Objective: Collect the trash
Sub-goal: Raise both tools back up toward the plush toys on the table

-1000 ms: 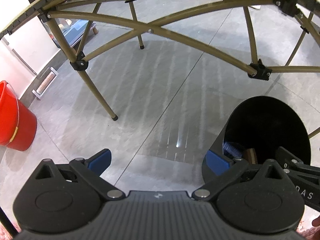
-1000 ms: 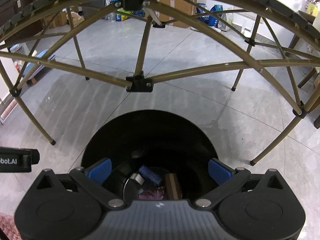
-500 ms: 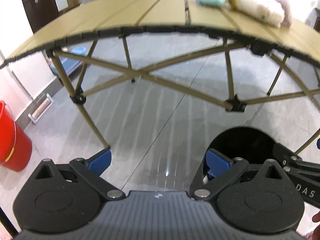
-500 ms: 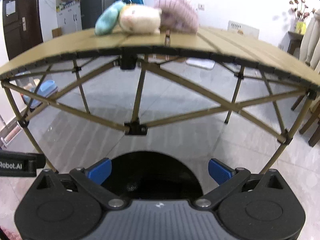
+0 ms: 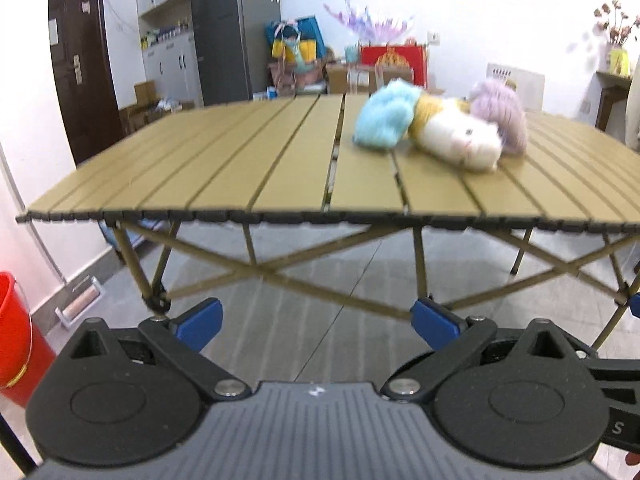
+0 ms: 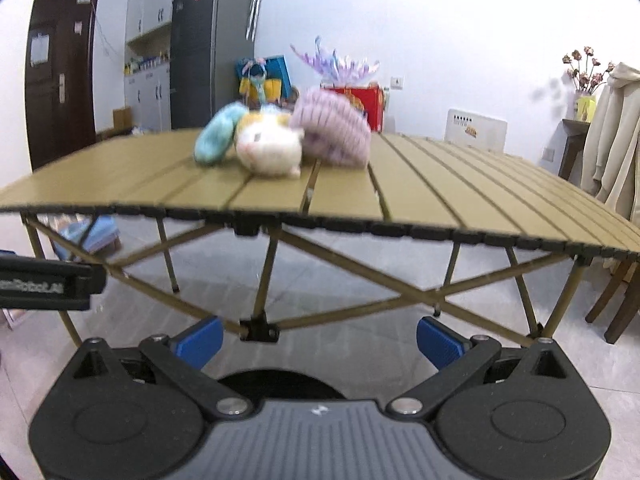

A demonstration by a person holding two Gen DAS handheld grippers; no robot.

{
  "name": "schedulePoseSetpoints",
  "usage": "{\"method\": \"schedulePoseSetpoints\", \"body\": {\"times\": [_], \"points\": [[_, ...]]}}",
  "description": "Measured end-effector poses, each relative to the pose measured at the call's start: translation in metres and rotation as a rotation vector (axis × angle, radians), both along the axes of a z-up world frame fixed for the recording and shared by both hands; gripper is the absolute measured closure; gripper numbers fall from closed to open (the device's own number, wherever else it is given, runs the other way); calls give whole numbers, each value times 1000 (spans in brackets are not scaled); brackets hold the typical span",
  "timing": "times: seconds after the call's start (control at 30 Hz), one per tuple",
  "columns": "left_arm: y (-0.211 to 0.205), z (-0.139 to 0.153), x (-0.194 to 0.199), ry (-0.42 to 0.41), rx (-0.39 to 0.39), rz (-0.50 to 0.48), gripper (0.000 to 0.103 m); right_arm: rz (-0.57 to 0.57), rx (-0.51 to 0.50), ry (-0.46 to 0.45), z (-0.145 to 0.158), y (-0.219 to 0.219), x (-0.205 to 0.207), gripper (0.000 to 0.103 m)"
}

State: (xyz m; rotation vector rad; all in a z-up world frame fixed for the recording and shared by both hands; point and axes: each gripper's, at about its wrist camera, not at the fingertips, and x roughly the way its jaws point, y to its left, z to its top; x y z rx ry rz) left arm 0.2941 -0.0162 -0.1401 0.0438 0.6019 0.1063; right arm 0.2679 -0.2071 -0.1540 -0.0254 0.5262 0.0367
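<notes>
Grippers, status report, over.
Left gripper open, empty. Right gripper open, empty. Black bin below right gripper. Only plush toys on table.

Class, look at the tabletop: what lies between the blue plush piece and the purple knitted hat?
A white plush toy lies between the blue plush piece and the purple knitted hat on the table, apparently touching both. Both wrist views show it, slightly blurred.
</notes>
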Motion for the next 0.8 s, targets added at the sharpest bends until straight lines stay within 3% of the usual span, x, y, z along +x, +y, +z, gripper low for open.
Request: {"method": "schedulePoseSetpoints", "body": {"times": [0.2, 0.5, 0.8], "points": [[1, 13, 4, -37, -32, -2, 0, 12, 56, -113, 24, -8, -7, 0], [1, 33, 15, -83, -55, 2, 0, 26, 72, -185, 44, -11, 5, 0], [-3, 43, 43, -101, -68, 7, 0, 19, 68, -235, 57, -21, 42, 0]]}}
